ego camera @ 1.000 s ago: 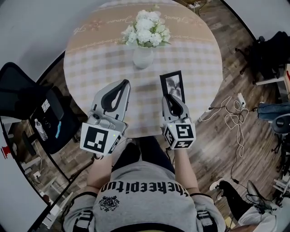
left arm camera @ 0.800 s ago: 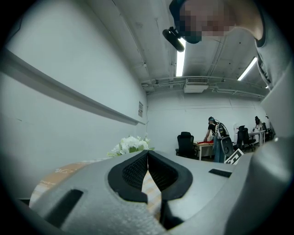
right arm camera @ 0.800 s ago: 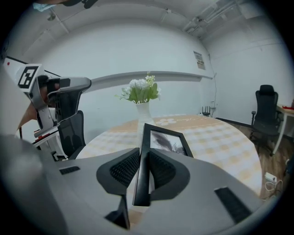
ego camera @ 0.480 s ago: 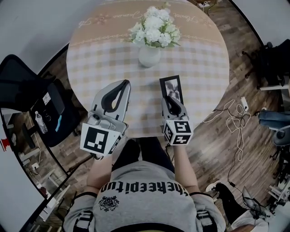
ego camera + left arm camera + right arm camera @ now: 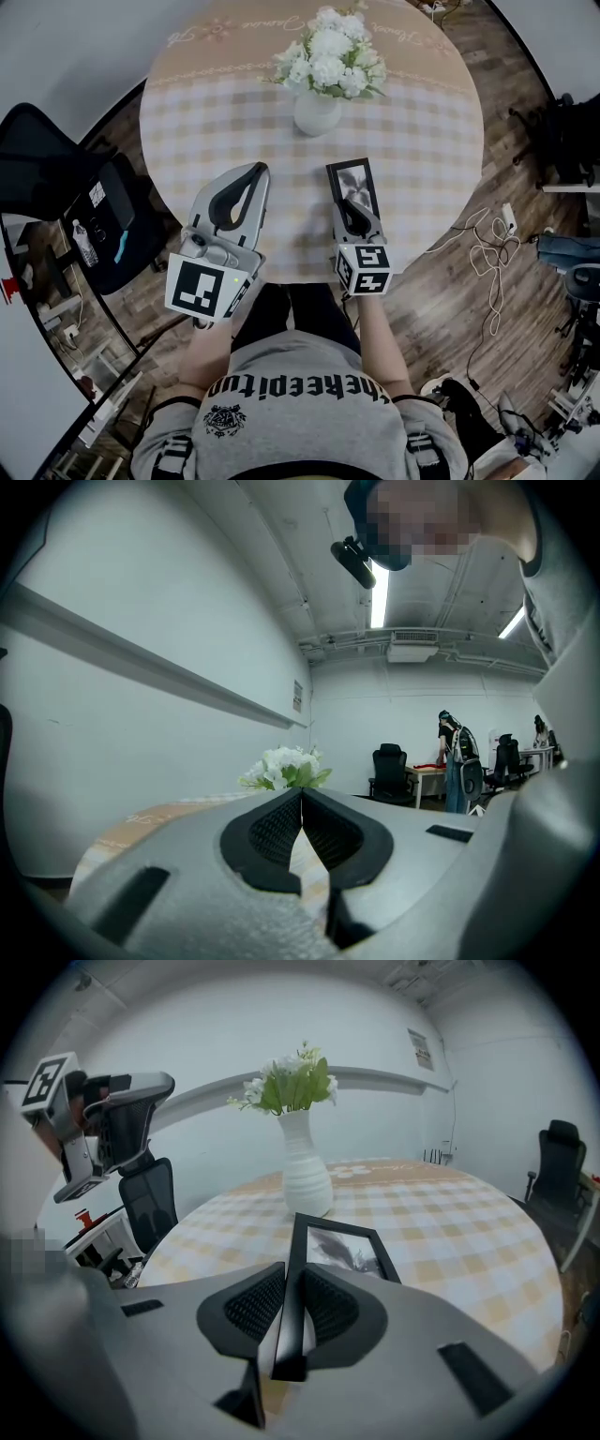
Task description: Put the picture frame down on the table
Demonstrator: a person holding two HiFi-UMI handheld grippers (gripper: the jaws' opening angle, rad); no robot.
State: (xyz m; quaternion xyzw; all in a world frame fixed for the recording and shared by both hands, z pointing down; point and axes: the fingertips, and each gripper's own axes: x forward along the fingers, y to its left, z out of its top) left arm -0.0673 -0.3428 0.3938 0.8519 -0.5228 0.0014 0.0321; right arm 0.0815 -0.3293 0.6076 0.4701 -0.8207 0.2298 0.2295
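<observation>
The black picture frame (image 5: 354, 184) (image 5: 345, 1247), with a dark print inside, hangs tilted over the checked round table (image 5: 206, 122) in front of the white vase (image 5: 317, 112) (image 5: 306, 1183). My right gripper (image 5: 349, 208) (image 5: 292, 1277) is shut on the frame's near left edge. Whether the frame's far end touches the cloth I cannot tell. My left gripper (image 5: 251, 175) (image 5: 302, 795) hovers over the table's near left part, shut with nothing between its jaws. It also shows raised at the upper left of the right gripper view (image 5: 112, 1115).
White flowers (image 5: 334, 58) (image 5: 281, 765) fill the vase at the table's middle. A black office chair (image 5: 56, 202) stands left of the table. Cables (image 5: 492, 248) lie on the wooden floor at the right. People and desks stand far across the room (image 5: 455, 761).
My right gripper has sunk a little toward the table with the frame, its marker cube looking smaller. The head view has shifted slightly. The left gripper holds still.
</observation>
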